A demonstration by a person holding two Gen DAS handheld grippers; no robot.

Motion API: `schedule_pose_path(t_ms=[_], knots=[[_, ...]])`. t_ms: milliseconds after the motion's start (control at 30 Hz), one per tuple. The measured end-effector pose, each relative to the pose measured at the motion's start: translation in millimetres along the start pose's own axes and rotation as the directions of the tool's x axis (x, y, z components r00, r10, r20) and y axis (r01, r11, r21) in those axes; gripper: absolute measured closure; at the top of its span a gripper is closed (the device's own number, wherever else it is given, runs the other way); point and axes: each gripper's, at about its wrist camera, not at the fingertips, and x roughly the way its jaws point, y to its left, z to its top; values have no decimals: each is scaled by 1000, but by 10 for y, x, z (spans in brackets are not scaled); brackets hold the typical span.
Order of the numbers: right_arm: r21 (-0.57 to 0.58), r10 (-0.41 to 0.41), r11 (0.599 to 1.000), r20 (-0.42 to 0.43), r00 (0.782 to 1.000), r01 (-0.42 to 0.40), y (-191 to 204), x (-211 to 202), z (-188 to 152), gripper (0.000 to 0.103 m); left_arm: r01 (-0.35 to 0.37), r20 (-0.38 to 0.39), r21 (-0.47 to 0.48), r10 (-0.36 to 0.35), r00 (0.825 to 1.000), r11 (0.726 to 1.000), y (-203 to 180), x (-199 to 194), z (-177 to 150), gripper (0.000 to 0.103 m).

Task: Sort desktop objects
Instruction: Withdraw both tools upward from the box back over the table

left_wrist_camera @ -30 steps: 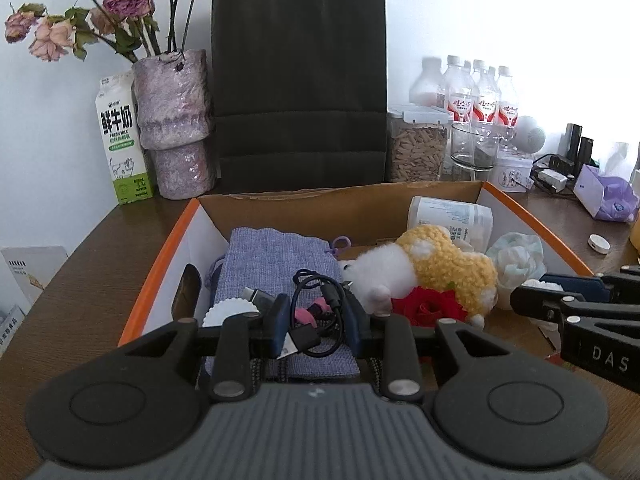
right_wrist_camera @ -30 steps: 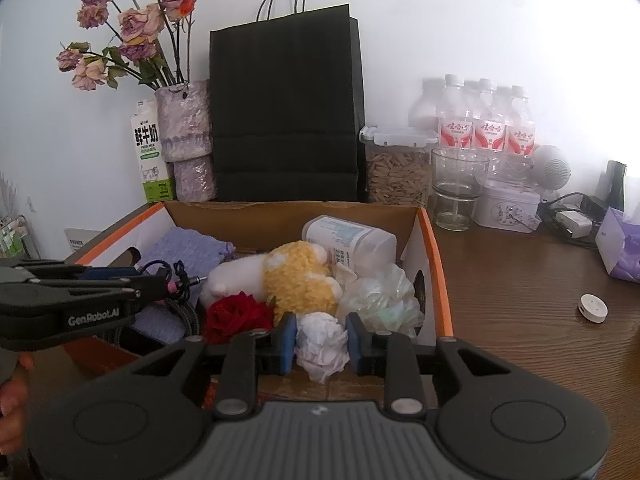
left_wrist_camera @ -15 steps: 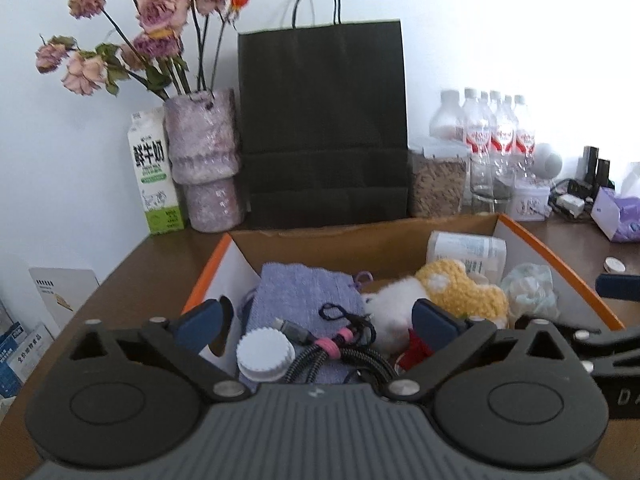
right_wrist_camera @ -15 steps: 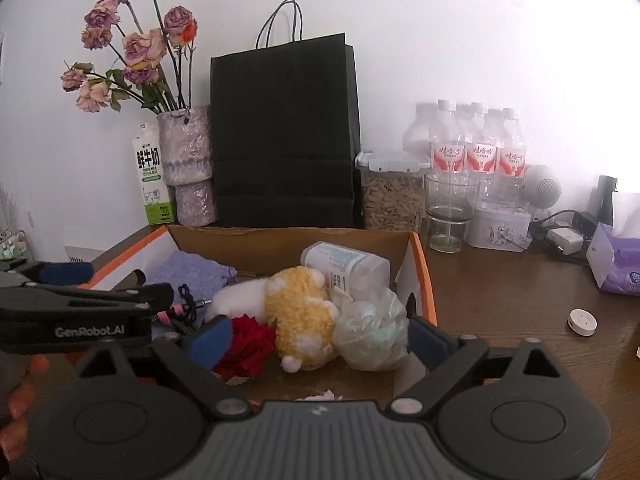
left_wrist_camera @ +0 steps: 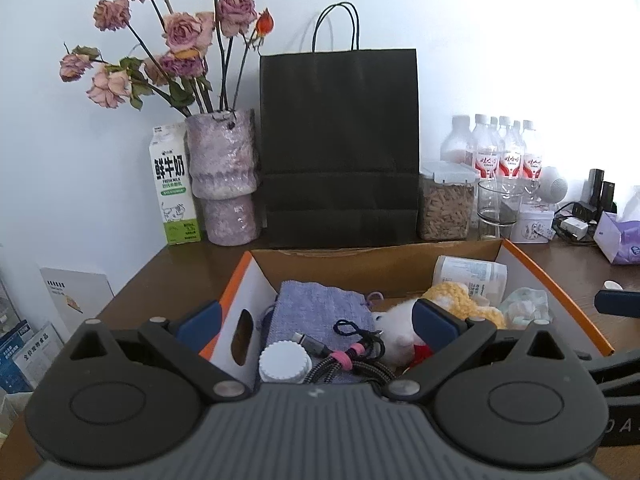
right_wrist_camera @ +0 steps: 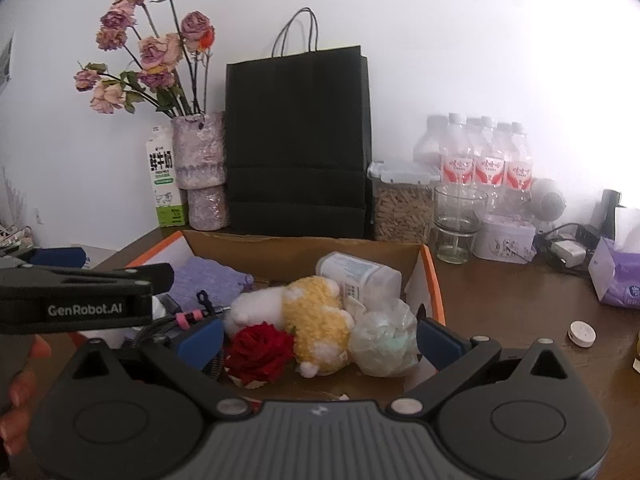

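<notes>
While both grippers' fingers stand apart, empty: left gripper above cable bundle; right gripper above red rose, inside box.

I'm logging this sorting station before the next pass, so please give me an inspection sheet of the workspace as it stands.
Surface: brown wooden desk.
Job's things: cardboard box holding purple cloth, white cap, plush toy, red rose, white bottle lying on its side, wrapped bundle.
Clutter: small white disc on the desk outside the box, tissue pack.
Grippers: left gripper open, empty; right gripper open, empty; both above the box.
Cables: coiled cable on the cloth; charger with its lead.
Surroundings: black paper bag, vase of dried roses, milk carton, water bottles.
</notes>
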Motion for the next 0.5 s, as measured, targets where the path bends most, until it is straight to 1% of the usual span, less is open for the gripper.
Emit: schedule_pose_path(t_ms=[233, 500], knots=[[-16, 9, 1000, 26, 1000, -8, 105, -202, 39, 0, -14, 21, -3, 15, 1000, 1000, 90, -240, 22, 0], [-33, 14, 999, 43, 999, -13, 230, -506, 8, 0, -23, 44, -17, 24, 999, 1000, 186, -575, -1, 0]])
